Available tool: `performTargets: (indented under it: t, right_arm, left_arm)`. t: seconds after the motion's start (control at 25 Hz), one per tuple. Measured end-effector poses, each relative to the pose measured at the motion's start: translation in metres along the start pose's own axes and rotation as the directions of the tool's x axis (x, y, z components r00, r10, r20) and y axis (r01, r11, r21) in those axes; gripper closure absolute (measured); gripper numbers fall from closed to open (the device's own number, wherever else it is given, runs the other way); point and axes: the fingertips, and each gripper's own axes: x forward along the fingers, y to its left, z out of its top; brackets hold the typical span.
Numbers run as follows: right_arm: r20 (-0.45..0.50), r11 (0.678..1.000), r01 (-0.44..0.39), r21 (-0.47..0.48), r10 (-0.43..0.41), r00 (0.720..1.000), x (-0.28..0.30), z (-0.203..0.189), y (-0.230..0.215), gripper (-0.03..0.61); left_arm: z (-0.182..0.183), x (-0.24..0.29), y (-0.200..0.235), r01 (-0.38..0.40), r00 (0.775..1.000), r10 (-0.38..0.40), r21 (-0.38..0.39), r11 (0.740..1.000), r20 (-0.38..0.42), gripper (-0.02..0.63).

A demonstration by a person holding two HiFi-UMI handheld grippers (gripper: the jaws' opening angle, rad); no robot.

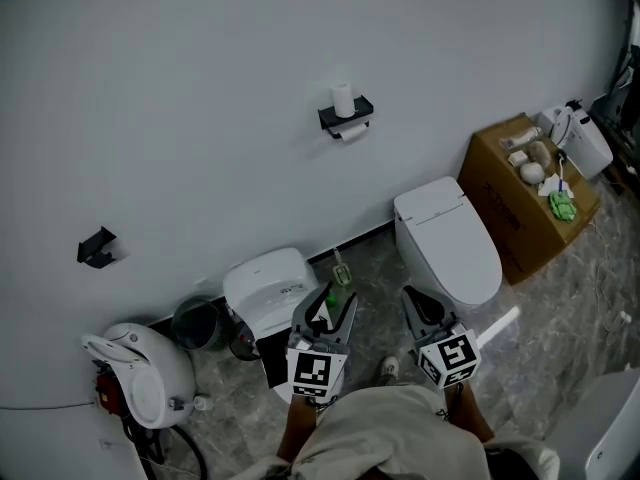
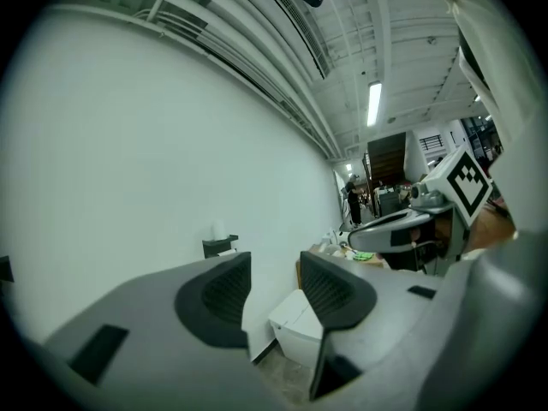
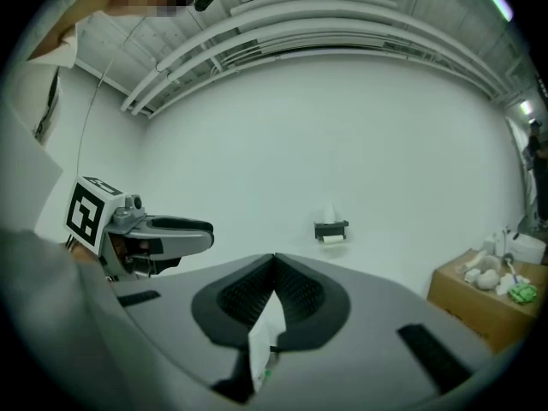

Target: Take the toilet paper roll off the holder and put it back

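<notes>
A white toilet paper roll (image 1: pixel 343 98) stands upright on top of the black wall holder (image 1: pixel 346 115), with a paper end hanging beneath it. The holder (image 2: pixel 220 244) is small and far off in the left gripper view, and the holder (image 3: pixel 330 229) is just as distant in the right gripper view. My left gripper (image 1: pixel 333 308) (image 2: pixel 274 285) is low in front of me, its jaws drawn close with a slim gap and nothing between them. My right gripper (image 1: pixel 420 303) (image 3: pixel 274 264) is beside it, pads meeting at the tips, empty. Both are well short of the wall.
A white toilet (image 1: pixel 450 238) stands below and right of the holder, beside a cardboard box (image 1: pixel 525 203) of small items. A white bin (image 1: pixel 268 286), a green bottle (image 1: pixel 341 286), a dark bucket (image 1: pixel 197 323) and a white appliance (image 1: pixel 140 368) line the wall's foot at left.
</notes>
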Motion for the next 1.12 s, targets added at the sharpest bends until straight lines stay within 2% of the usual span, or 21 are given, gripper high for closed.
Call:
performTargets:
  t: [0.68, 1.12]
  right_arm:
    - [-0.002, 0.997, -0.070, 0.045, 0.070, 0.998, 0.035, 0.002, -0.094, 0.581]
    - [0.001, 0.996, -0.080, 0.035, 0.080, 0.997, 0.049, 0.006, -0.118, 0.581]
  left_arm:
    - [0.009, 0.090, -0.010, -0.075, 0.996, 0.075, 0.004, 0.997, -0.057, 0.430]
    - [0.011, 0.114, -0.005, -0.096, 0.994, 0.096, 0.000, 0.995, -0.060, 0.431]
